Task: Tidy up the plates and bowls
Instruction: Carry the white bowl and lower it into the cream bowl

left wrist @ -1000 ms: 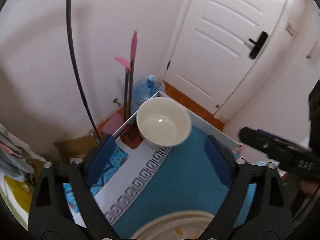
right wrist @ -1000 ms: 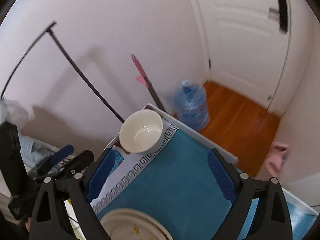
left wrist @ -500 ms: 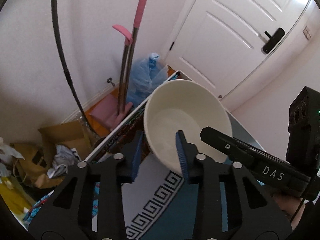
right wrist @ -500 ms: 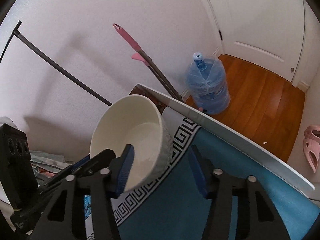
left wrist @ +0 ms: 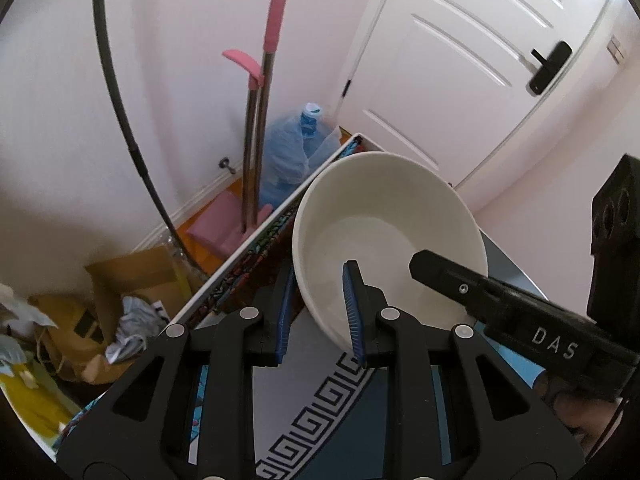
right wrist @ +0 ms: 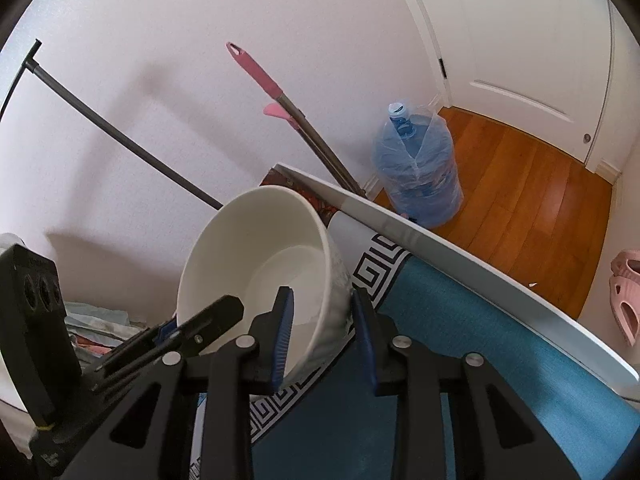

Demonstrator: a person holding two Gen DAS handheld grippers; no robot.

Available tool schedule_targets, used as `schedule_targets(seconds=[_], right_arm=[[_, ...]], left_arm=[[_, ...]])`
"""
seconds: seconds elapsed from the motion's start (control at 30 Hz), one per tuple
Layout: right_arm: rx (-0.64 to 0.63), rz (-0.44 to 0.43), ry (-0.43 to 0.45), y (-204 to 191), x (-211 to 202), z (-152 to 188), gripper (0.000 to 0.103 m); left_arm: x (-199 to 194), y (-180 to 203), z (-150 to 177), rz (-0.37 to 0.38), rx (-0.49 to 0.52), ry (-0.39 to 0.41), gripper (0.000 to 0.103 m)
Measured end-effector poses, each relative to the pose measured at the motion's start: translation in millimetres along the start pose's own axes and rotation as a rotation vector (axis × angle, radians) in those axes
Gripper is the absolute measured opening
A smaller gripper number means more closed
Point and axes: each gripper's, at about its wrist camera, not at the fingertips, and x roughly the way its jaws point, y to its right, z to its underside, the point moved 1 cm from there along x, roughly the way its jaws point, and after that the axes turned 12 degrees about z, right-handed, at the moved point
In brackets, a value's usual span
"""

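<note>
1. The left tool (left wrist: 320,312) pinches the near left side of the white bowl (left wrist: 384,232), with one blue pad (left wrist: 354,312) inside the bowl and the other pad outside the wall
2. The right tool (right wrist: 324,332) pinches the near right side of the same bowl (right wrist: 256,264), again one pad in and one pad out
3. Each tool shows up in the other tool's view, black, at the side of the bowl
4. The bowl is tipped, with its open side turned toward the cameras, and it is at the far corner of the table (right wrist: 460,256), over the blue cloth (right wrist: 460,320) with a black and white edge pattern
5. I cannot tell if the bowl's bottom touches the cloth
6. Past the table edge, a mop with a pink handle (left wrist: 272,28) leans on the wall
7. Just beside the mop, a big blue water bottle (right wrist: 416,176) stands on the wood floor (right wrist: 532,200)
8. A brown cardboard box (left wrist: 136,272) sits on the floor at the left
9. Farthest away is a white door (left wrist: 472,60) with a black handle (left wrist: 548,66)
</note>
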Motion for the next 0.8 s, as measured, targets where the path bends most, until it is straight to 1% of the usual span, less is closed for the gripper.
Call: schedule_targets(seconds=[0.2,0.23,0.33,0.47,0.6,0.8], right_arm=[[0.014,0.029,0.035,4,-24,5,0.027],[0.023,0.031,0.044,6,-31,7,0.025],[0.048,0.048,0.072,11,-62,18,0.025],[0.068,0.083,0.109,18,-109,39,0.025],[0.104,0.114,0.142,34,-162,74,0.025],[0.201,0.194,0.159,73,-243,153,0.025]], left_arm=[[-21,26,5,0.023,0.045,0.002,0.021],[-25,31,6,0.029,0.052,0.003,0.021],[-45,55,14,0.048,0.083,0.003,0.021],[-76,95,34,0.073,0.129,-0.003,0.021],[-104,143,64,0.11,0.184,-0.027,0.021],[-133,218,131,0.199,0.279,-0.098,0.021]])
